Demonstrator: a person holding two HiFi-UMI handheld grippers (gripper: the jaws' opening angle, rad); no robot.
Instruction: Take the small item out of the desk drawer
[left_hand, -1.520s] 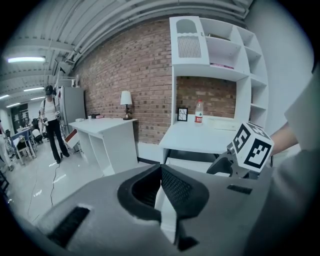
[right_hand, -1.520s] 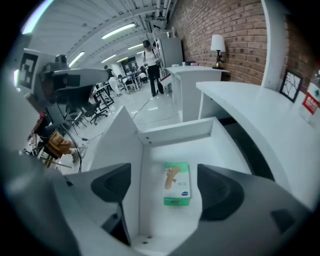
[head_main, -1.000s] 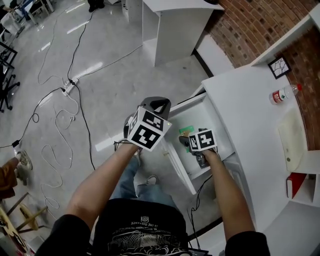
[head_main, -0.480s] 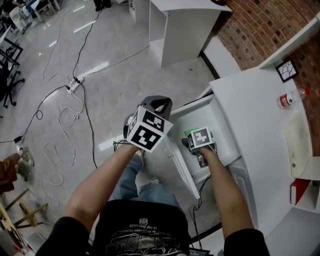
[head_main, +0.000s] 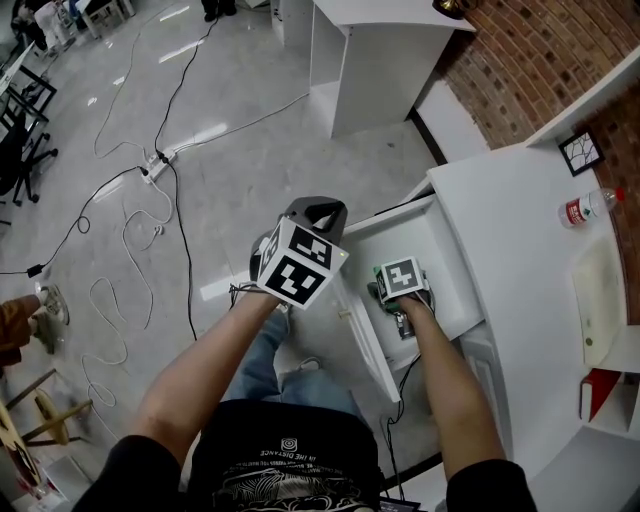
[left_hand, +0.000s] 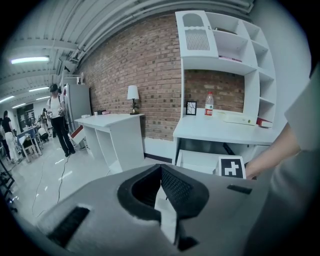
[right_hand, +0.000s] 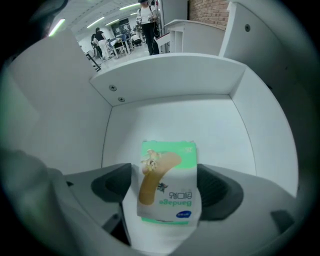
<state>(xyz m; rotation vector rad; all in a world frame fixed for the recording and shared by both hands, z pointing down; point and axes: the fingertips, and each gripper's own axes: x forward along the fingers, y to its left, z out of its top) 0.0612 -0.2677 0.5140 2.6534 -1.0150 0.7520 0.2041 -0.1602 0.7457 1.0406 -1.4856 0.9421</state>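
The white desk drawer (head_main: 447, 262) stands pulled out. On its floor lies a small green and white bandage box (right_hand: 168, 186), of which only a green edge (head_main: 381, 291) shows in the head view. My right gripper (right_hand: 167, 176) reaches down into the drawer with the box between its two pads. Its jaws are closing, and I see no firm press on the box. My left gripper (head_main: 318, 210) hovers outside the drawer, to the left of its front, with jaws (left_hand: 161, 167) shut and nothing in them.
The white desk top (head_main: 510, 230) carries a water bottle (head_main: 585, 208) and a small picture frame (head_main: 582, 152). A second white desk (head_main: 370, 50) stands farther off. Cables and a power strip (head_main: 160, 160) lie on the floor at the left. People stand far off.
My right gripper has moved a little deeper into the drawer, over the green box, and its marker cube now covers most of it. The left gripper has hardly moved.
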